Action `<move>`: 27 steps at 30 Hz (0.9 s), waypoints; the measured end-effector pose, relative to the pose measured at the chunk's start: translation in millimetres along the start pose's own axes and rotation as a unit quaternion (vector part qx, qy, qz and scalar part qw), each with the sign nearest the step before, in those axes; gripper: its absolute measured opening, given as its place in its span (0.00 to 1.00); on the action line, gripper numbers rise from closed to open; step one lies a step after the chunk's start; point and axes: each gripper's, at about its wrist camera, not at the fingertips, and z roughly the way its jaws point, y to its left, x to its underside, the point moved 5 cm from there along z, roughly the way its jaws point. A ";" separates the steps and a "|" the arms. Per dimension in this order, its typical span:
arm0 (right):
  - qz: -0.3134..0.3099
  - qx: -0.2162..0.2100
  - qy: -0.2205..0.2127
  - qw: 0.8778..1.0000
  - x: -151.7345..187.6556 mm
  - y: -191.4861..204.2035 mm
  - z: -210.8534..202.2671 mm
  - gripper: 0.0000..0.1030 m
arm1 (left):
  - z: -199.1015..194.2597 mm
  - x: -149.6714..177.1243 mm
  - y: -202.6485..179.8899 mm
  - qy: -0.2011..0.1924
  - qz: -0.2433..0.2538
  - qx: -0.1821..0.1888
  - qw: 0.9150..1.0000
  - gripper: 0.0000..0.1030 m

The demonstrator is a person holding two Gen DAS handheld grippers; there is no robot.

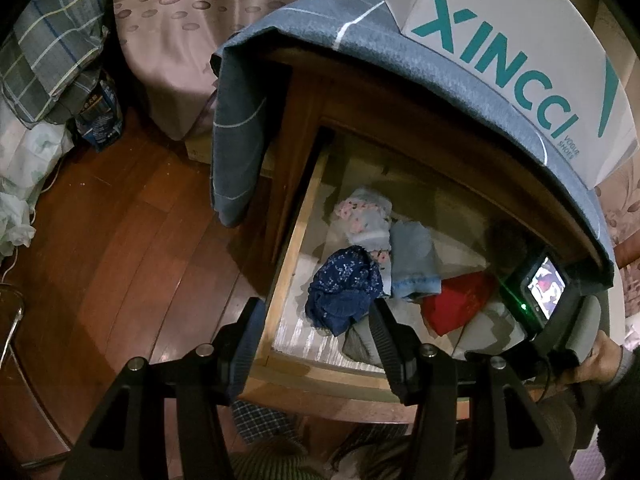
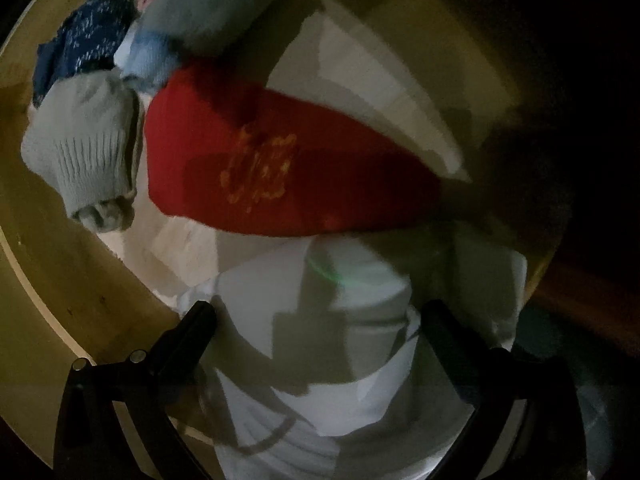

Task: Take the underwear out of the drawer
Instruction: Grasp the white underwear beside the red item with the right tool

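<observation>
Right tool drops into the open drawer, fingers spread wide over the white folded garment.

Nearest, the right tool (image 2: 320,320) hangs released, nothing between its fingers, with the white folded garment (image 2: 352,360) directly below and the red underwear (image 2: 280,168) just beyond. The left tool (image 1: 316,320) waits half-open and empty over the drawer (image 1: 286,280) front edge. Further back sit the navy floral piece (image 1: 344,292), a pale blue one (image 1: 412,260) and a flowered grey one (image 1: 366,216). My worry: those wide fingers could scoop two layers at once, or snag the drawer wall. Only the left view shows the shoe box (image 1: 512,60) and blue cloth (image 1: 360,52) above; only the right shows the grey ribbed sock (image 2: 88,152) and the red piece's gold embroidery.
</observation>
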 end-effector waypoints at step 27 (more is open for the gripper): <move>0.117 -0.088 -0.014 0.989 0.3 -19.5 7.2 0.19 | 23.3 10.7 -12.6 0.075 0.048 0.012 0.996 0.54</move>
